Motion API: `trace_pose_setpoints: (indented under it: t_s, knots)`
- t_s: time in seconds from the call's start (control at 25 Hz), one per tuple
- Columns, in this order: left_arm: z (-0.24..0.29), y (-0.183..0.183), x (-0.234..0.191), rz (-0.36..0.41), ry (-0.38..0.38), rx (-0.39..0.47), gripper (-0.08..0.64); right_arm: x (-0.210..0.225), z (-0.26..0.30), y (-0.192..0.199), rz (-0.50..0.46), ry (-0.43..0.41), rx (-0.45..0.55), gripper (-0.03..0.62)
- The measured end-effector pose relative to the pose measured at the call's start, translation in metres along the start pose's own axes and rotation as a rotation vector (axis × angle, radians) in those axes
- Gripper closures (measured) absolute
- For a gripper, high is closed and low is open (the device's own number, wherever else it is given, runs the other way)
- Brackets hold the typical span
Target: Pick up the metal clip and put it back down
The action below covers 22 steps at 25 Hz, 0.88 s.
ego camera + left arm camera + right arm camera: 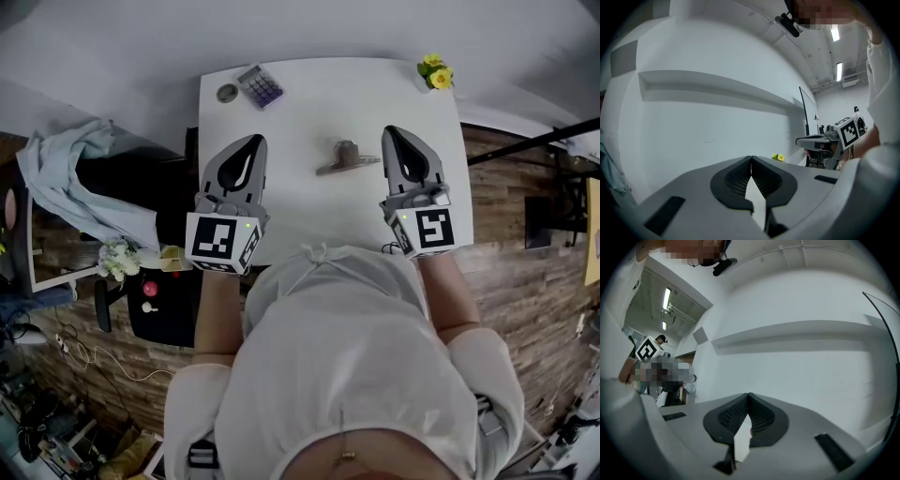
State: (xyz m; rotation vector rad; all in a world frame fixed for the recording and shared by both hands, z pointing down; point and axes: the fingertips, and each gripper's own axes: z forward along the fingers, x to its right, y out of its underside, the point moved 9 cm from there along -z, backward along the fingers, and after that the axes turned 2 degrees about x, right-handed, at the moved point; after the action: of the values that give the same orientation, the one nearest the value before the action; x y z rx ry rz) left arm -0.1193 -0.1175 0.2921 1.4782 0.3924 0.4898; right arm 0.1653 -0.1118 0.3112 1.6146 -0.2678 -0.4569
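Note:
The metal clip (347, 157) lies on the white table (309, 103) between the two grippers, touched by neither. My left gripper (251, 141) is held over the table to the clip's left, its jaws shut with nothing between them. My right gripper (394, 132) hangs just right of the clip, also shut and empty. Both gripper views look up at a white wall with the jaw tips (751, 158) (748, 394) meeting. The clip is out of sight in both gripper views.
A calculator (261, 85) and a small round object (227, 92) lie at the table's far left corner. Yellow flowers (435, 72) stand at the far right corner. A chair with a light cloth (66, 178) is left of the table.

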Motion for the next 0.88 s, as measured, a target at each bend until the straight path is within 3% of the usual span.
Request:
trace_pose_setpoints:
  t_s: [0.88]
  knots:
    - [0.021,0.022,0.009,-0.024,-0.017,-0.048,0.541,0.013,0.016,0.035,0.058,-0.098,-0.051,0.591]
